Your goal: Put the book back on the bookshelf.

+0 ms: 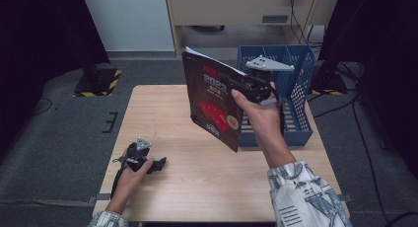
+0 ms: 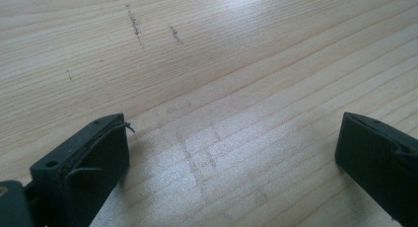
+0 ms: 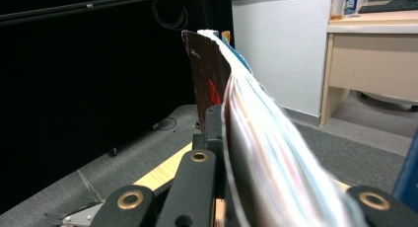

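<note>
A dark magazine [image 1: 212, 96] with red cover art is held upright in the air over the table's right half. My right gripper [image 1: 249, 84] is shut on its right edge. The right gripper view looks along the magazine [image 3: 256, 133], whose pages fan out and curve away between the jaws. My left gripper [image 1: 158, 164] rests low on the wooden table [image 1: 162, 113] near the front left. The left gripper view has both fingers [image 2: 93, 163] wide apart over bare wood, so my left gripper [image 2: 231, 153] is open with nothing between them.
A blue plastic basket [image 1: 296, 94] stands at the table's right edge, just behind the raised magazine. Black stands and a yellow-striped base [image 1: 98, 81] are on the grey floor to the left. A desk [image 3: 374, 54] and white wall are beyond the table.
</note>
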`<act>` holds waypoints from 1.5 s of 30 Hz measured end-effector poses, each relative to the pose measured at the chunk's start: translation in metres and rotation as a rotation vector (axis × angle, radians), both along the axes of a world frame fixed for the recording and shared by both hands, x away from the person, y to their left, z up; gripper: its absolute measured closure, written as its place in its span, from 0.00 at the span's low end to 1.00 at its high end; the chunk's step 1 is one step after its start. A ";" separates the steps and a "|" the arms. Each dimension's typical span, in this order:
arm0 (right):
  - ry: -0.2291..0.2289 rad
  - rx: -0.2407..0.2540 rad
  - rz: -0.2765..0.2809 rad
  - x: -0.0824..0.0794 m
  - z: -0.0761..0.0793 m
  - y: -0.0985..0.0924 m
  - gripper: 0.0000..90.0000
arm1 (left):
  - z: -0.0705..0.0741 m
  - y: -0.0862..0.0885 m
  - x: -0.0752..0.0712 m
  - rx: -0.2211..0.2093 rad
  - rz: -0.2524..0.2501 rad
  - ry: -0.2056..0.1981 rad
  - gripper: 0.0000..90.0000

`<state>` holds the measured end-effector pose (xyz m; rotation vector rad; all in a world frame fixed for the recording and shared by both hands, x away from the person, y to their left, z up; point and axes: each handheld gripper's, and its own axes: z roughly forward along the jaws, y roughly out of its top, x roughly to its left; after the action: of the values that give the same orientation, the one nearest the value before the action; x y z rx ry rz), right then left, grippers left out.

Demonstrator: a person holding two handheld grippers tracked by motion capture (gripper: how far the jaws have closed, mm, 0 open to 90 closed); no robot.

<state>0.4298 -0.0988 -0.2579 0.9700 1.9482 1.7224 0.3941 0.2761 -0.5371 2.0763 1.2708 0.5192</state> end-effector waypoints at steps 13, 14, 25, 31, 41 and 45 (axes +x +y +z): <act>0.007 0.010 -0.028 -0.003 0.007 -0.027 0.97 | 0.000 0.000 0.000 0.001 0.000 0.002 0.00; 0.008 0.012 -0.029 -0.003 0.008 -0.029 0.97 | 0.000 0.000 0.000 0.001 0.000 0.002 0.00; 0.010 0.019 -0.049 -0.006 0.013 -0.047 0.97 | 0.000 0.000 0.000 0.001 0.000 0.002 0.00; 0.008 0.025 -0.058 -0.006 0.016 -0.053 0.97 | 0.000 0.000 0.000 0.001 0.000 0.002 0.00; 0.003 0.020 -0.071 -0.008 0.019 -0.061 0.97 | 0.000 0.000 0.000 0.001 0.001 0.000 0.00; 0.004 0.020 -0.081 -0.009 0.021 -0.067 0.97 | 0.000 0.000 0.000 0.001 0.001 0.000 0.00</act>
<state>0.4212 -0.1657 -0.2372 1.0460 1.8704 1.6995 0.3939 0.2759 -0.5370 2.0771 1.2717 0.5199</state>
